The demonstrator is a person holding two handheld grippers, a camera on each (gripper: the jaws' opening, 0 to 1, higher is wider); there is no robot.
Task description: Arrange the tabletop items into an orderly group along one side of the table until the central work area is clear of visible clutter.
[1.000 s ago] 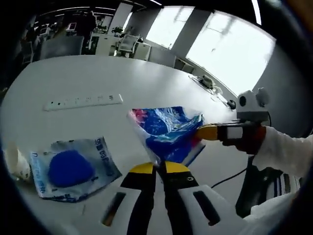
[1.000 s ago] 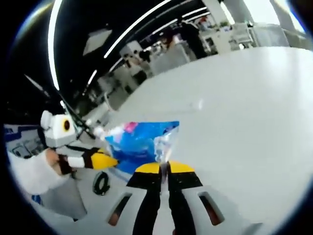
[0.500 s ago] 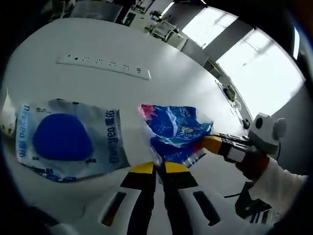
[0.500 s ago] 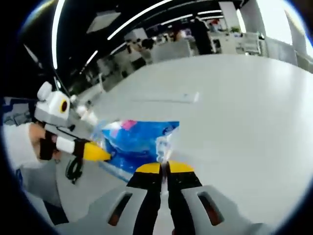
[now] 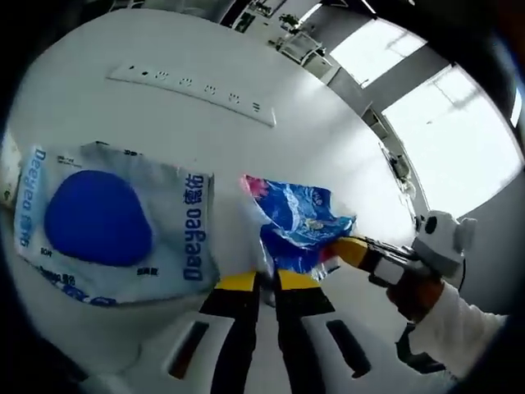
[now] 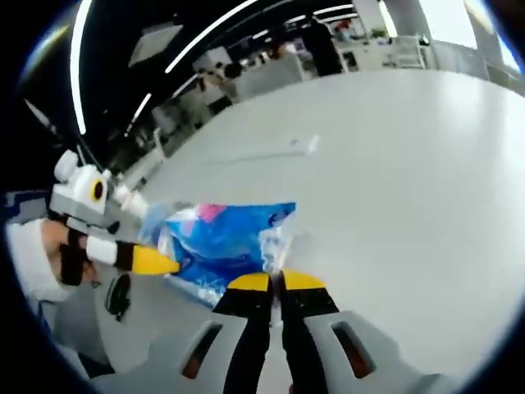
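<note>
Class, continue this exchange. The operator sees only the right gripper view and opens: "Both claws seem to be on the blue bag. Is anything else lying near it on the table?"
Observer: Yes. In the left gripper view a flat white pack with a blue oval lies on the table, beside the bag.
Operator: Do the two touch?
Observer: No, it seems; a strip of bare table shows between them.
Operator: How does the left claw hold the bag?
Observer: The left claw is closed on the bag's clear near edge.
</note>
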